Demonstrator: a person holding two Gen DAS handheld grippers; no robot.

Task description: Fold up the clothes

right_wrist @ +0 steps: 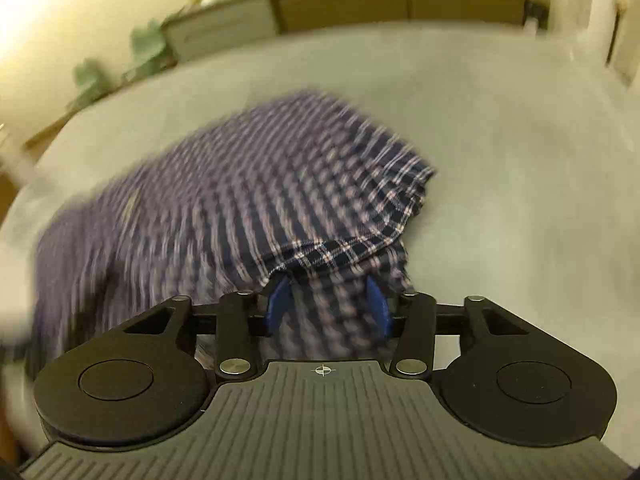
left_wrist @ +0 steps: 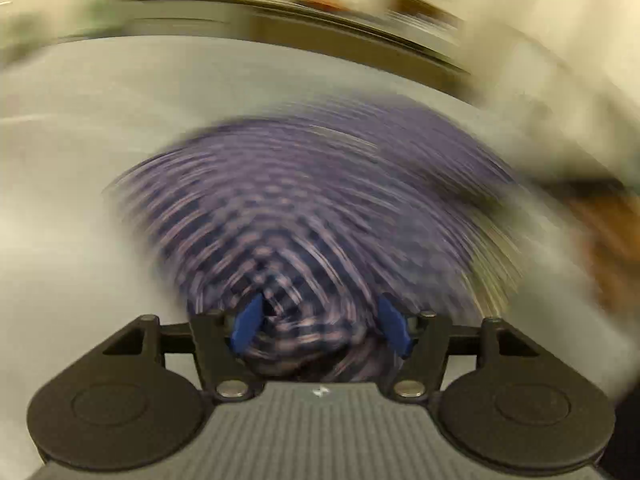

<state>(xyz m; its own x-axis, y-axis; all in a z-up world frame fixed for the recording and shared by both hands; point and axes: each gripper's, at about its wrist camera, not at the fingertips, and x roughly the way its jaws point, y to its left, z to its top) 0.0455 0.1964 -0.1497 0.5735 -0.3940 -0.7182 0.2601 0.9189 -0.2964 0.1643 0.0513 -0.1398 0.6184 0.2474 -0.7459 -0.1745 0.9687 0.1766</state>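
1. Shirt (right_wrist: pixel 224 200) — navy-and-white plaid, lying crumpled on a pale grey surface (right_wrist: pixel 500 140). In the right wrist view it spreads from the lower left up toward the middle, with one hemmed edge turned over near the gripper. A small pale label shows on the cloth at the left.

2. Same shirt (left_wrist: pixel 320 200) in the left wrist view: a rounded plaid mound on the grey surface (left_wrist: pixel 100 140). Heavy swirl blur here; folds and edges cannot be made out.

3. Right gripper (right_wrist: pixel 330 304): blue fingers (right_wrist: pixel 279 298) stand apart, with plaid cloth filling the gap between them and the turned-over hem lying just above the tips. Whether the pads actually touch the cloth cannot be told.

4. Left gripper (left_wrist: pixel 324 324): blue fingers (left_wrist: pixel 250 322) likewise spread, with cloth bunched between and below them. Contact with the pads cannot be told — blur is too strong.

5. Surroundings, right wrist view: a long low cabinet (right_wrist: pixel 340 4) runs along the far side of the surface, with green leaves (right_wrist: pixel 148 40) at its left end. Cream wall behind.

6. Surroundings, left wrist view: only smeared cream and brown streaks beyond the surface; nothing identifiable.
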